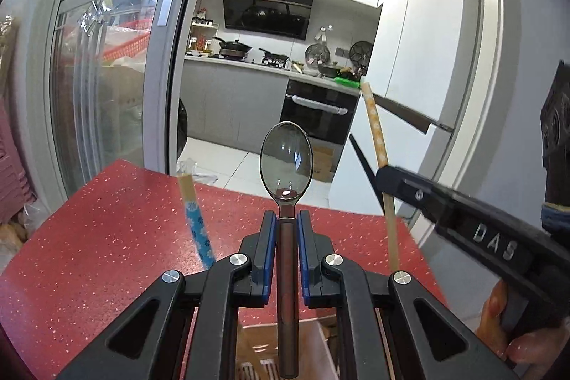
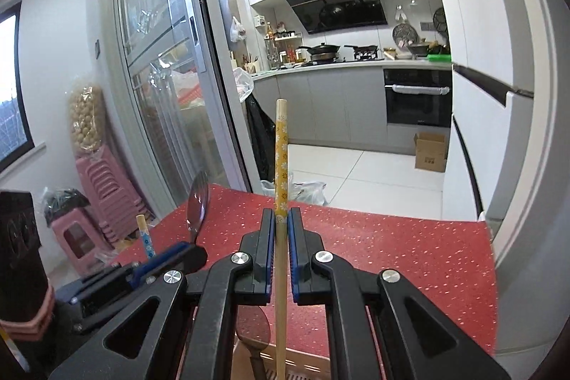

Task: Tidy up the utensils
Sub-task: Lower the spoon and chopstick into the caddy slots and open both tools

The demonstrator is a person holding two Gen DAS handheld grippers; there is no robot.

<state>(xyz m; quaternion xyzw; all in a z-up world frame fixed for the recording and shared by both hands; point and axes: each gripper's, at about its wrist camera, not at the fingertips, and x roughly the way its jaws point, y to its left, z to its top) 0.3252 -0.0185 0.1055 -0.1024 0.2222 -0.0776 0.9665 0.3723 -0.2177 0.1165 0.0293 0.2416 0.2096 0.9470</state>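
Observation:
My left gripper (image 1: pixel 287 219) is shut on a metal spoon (image 1: pixel 286 159) with a dark handle, held upright with its bowl up, above a red speckled table (image 1: pixel 107 219). My right gripper (image 2: pixel 281 219) is shut on a yellow flower-patterned chopstick (image 2: pixel 281 145), also upright. In the left wrist view the right gripper (image 1: pixel 386 178) comes in from the right with that chopstick (image 1: pixel 374 127). A blue-patterned chopstick (image 1: pixel 196 223) stands to the left of the spoon; it also shows in the right wrist view (image 2: pixel 146 237), beside the spoon (image 2: pixel 197 202). What holds it is hidden.
A cardboard box (image 1: pixel 306 344) sits below the grippers at the table's near edge. A second spoon (image 2: pixel 254 326) shows beneath the right gripper. A sliding glass door (image 1: pixel 107 59) is on the left, a white fridge (image 1: pixel 427 41) on the right. Pink stools (image 2: pixel 96 198) stand by the wall.

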